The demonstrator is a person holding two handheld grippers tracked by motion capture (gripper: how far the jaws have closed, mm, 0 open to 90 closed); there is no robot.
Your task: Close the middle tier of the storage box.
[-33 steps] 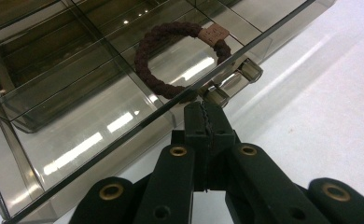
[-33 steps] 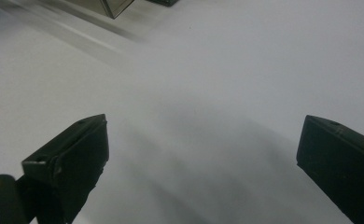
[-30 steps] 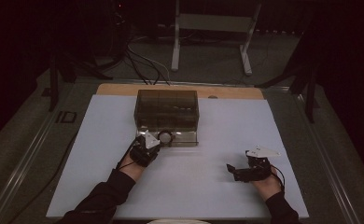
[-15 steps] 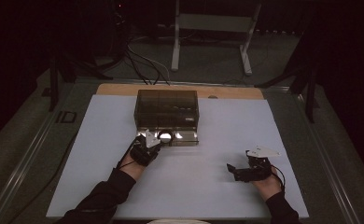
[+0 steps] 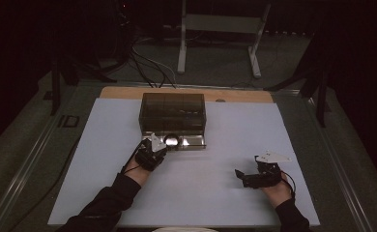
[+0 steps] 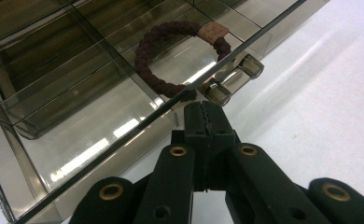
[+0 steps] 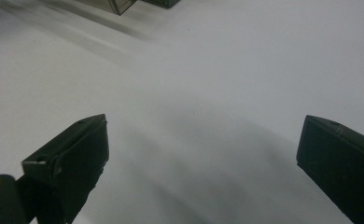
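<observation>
A: Where is the left gripper [image 6: 209,116]?
B: Forearm stretched forward, jaws pressed together on nothing, just before the drawer [image 6: 101,135] handle [image 6: 234,79]. The bracelet [image 6: 178,56] lies inside.
A: And the right gripper [image 5: 247,178]?
B: It rests on the table [image 5: 215,159], pointing left, jaws wide.

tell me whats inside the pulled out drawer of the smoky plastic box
A dark braided bracelet with a small tan tag lies in one drawer compartment. The neighbouring compartments look bare; the parts still under the box are hidden.

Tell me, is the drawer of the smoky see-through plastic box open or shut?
Open. The drawer sticks out from the box, showing a dark beaded bracelet inside.
</observation>
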